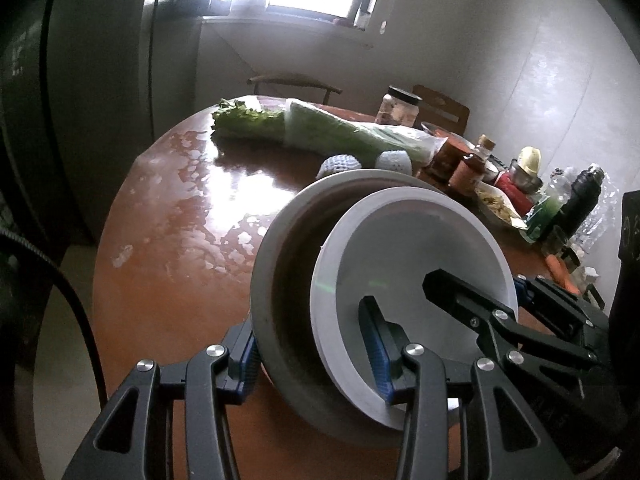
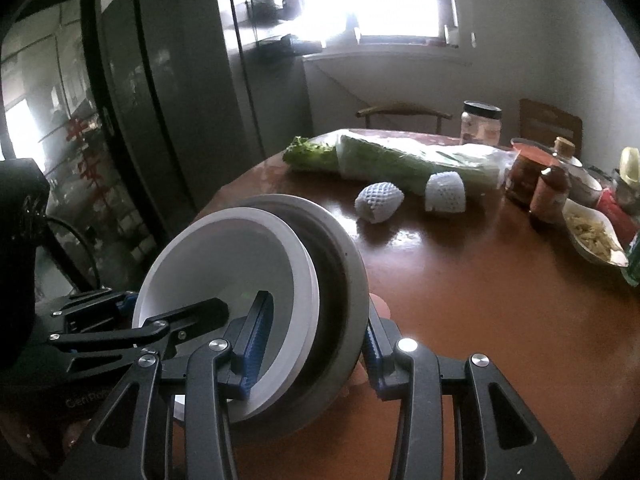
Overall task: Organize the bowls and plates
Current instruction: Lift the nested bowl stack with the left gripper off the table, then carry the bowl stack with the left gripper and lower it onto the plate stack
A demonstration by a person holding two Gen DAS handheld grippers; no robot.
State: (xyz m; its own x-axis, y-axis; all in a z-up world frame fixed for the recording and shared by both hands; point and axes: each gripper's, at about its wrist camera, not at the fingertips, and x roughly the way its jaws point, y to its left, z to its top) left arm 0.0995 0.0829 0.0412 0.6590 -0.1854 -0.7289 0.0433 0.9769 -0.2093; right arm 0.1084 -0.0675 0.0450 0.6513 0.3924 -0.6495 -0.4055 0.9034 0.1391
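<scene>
A white bowl [image 1: 416, 256] sits nested inside a larger grey bowl [image 1: 280, 240] at the near edge of the round brown table [image 1: 180, 220]. My left gripper [image 1: 312, 356] is shut on the near rims of both bowls, one finger outside the grey wall, one inside the white bowl. My right gripper [image 2: 312, 344] grips the same stack from the opposite side; the white bowl [image 2: 224, 256] and grey bowl [image 2: 344, 264] sit between its fingers. Each gripper shows in the other's view: the right [image 1: 480, 300] and the left [image 2: 160, 320].
A long bagged lettuce [image 2: 400, 156] and two foam-netted fruits [image 2: 378, 200] lie mid-table. Jars, sauce bottles [image 2: 550, 192], a dish of food [image 2: 596, 236] and a dark flask [image 1: 580, 196] crowd the right side. Chairs stand behind; a fridge [image 2: 160, 120] is at left.
</scene>
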